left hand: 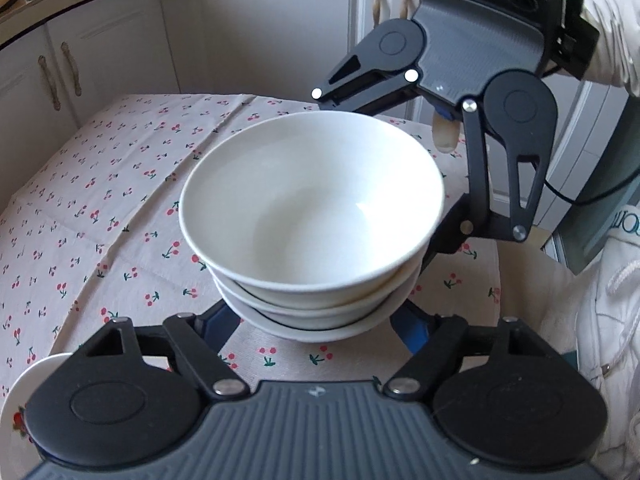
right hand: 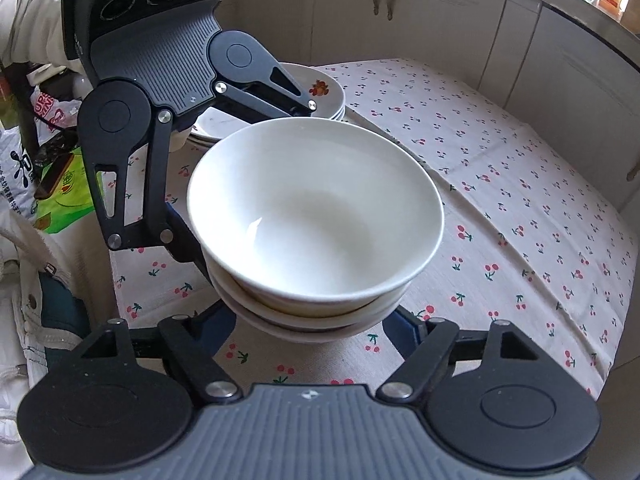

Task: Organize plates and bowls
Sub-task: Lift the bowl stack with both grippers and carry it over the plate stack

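Observation:
A stack of three white bowls (left hand: 312, 208) (right hand: 316, 216) stands on the cherry-print tablecloth (left hand: 100, 200). My left gripper (left hand: 314, 330) reaches in from the near side. Its blue-padded fingers (left hand: 222, 324) flank the lowest bowl, and their tips are hidden under its flare. In the right wrist view the right gripper (right hand: 312, 332) straddles the same stack, with blue fingers (right hand: 404, 332) on either side. Each gripper also shows in the other's view, the left gripper (right hand: 258, 186) and the right gripper (left hand: 376, 176), one finger beside the stack and one behind it. Whether any pad presses on the bowls is hidden.
A pile of plates (right hand: 324, 92) with a flower motif sits behind the bowls, and a plate rim (left hand: 32, 376) shows at lower left. White cabinets (left hand: 260, 32) line the far side. Printed bags (right hand: 48, 160) and a person's white jacket (left hand: 608, 320) are beside the table.

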The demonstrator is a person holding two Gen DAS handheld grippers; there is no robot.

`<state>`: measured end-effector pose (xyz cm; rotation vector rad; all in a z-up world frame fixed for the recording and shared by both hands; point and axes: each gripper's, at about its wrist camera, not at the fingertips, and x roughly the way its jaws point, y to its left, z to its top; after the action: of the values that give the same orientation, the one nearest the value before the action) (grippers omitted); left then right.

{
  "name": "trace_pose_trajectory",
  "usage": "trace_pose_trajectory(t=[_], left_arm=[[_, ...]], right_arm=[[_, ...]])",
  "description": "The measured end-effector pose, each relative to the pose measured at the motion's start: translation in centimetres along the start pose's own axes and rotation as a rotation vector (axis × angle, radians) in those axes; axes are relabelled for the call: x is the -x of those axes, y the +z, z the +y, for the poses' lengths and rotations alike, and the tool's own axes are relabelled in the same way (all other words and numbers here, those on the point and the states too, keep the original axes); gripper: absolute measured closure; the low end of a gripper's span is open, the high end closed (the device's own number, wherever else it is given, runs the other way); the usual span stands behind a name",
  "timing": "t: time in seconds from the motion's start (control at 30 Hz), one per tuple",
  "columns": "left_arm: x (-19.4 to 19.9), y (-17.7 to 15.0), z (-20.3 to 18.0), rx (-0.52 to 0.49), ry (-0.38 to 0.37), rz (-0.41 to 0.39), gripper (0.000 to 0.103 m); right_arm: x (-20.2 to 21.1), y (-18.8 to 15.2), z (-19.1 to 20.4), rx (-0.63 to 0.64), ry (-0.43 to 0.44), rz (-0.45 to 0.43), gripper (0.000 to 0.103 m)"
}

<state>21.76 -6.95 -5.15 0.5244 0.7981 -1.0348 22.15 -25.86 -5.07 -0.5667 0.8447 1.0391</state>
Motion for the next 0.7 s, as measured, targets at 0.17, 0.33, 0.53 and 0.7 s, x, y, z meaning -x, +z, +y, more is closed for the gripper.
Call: trace_pose_trajectory(t=[0.17,0.33,0.53,0.7], left_arm=[[-0.07,-0.05,0.36,-0.001,-0.025,-0.005,0.023],[-0.13,0.06,0.67,0.005,-0.043,-0.003,0.023],[-0.18,0.01,0.78,-0.005,-0.043,-0.004,0.023],[-0.15,0.19,0.55,-0.014,-0.037,-0.001,0.023]], right_arm=[[0.04,0.09,-0.09,0.004,0.01,0.005,0.019],[0.04,0.14,-0.12,0.004,0.011,0.008,0.019],[0.0,0.08,-0.03,-0.002,0.005,0.009,0.019],[-0.02,0.09,-0.02,-0.008,-0.001,0.012,0.019]])
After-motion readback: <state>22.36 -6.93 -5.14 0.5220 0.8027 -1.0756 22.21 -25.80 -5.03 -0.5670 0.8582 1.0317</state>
